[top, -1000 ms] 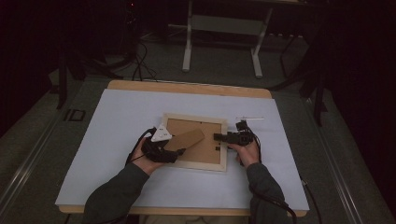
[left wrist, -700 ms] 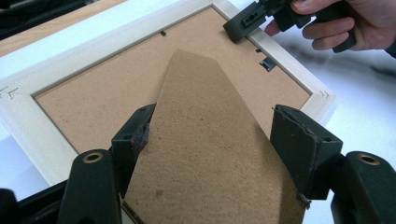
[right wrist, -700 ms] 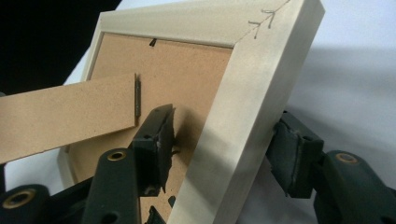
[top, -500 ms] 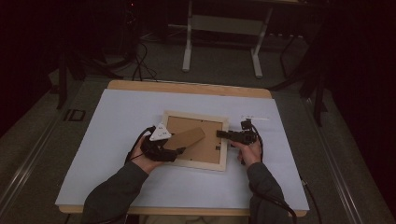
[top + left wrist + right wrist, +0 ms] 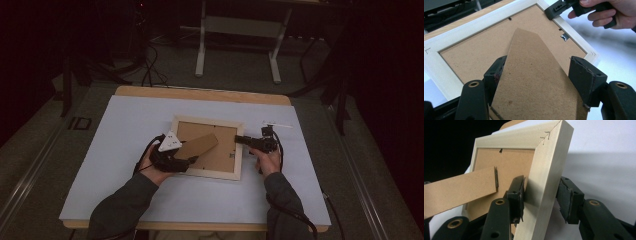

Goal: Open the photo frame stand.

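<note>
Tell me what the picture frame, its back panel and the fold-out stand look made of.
Picture frame: pale unfinished-looking wood, faint grain, stapled mitred corner.
Back panel: brown matte fibreboard, likely hardboard, with a speckled surface.
Fold-out stand: seemingly the same board, with a rough cut edge.

High view: fixed above the person's side of the worktop point(image 5: 125, 150), facing forward and down; far enough to take in the whole worktop, with the picture frame point(image 5: 207, 172) near its middle.
Left gripper view: rides on the left gripper point(image 5: 541, 75), looking along its jaws across the frame's back point(image 5: 474, 52); very near, the cardboard stand point(image 5: 536, 82) rising from between the jaws.
Right gripper view: rides on the right gripper point(image 5: 541, 195), looking along the frame's side rail point(image 5: 546, 177) from close by, low to the worktop.
Shared: all three show the frame and its stand; the left gripper view also takes in the right gripper point(image 5: 556, 8) at the frame's far rail.
</note>
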The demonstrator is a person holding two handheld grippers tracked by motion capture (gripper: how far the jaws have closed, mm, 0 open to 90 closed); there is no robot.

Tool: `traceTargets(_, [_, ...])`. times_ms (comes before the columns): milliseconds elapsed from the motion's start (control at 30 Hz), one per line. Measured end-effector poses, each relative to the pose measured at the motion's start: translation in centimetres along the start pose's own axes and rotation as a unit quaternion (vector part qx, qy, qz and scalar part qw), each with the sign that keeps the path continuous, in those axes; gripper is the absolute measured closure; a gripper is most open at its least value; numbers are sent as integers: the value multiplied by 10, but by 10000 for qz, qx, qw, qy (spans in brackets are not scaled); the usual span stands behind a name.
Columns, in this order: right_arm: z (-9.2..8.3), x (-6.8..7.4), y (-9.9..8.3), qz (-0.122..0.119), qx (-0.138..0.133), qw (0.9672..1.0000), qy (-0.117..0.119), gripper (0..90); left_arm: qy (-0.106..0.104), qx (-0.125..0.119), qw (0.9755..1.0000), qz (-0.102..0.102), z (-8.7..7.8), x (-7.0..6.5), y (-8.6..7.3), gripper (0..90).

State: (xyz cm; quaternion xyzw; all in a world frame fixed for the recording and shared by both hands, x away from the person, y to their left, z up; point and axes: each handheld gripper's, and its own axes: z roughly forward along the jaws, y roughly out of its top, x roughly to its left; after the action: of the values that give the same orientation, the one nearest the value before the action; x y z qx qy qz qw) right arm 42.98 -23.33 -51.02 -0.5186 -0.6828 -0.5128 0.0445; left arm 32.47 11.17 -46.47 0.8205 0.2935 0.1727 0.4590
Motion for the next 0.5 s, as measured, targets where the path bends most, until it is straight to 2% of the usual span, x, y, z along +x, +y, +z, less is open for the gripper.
traceTargets(133, [-1, 2, 0, -2, -98, 10000, 4, 594, -58, -13, 10000, -23, 0, 1, 1, 358])
traceTargets(200, [-1, 3, 1, -1, -158, 9999, 35, 606, -300, -72, 9994, -157, 0, 3, 0, 404])
traceTargets(267, [-2, 6, 2, -96, -244, 9996, 80, 610, -369, -105, 9991, -192, 0, 3, 0, 431])
traceTargets(333, [-2, 9, 4, -126, -223, 9997, 24, 611, -354, -86, 9991, -224, 0, 4, 0, 436])
traceTargets(500, [-2, 10, 4, -124, -293, 9995, 47, 614, -376, 101, 9989, -244, 2, 6, -3, 441])
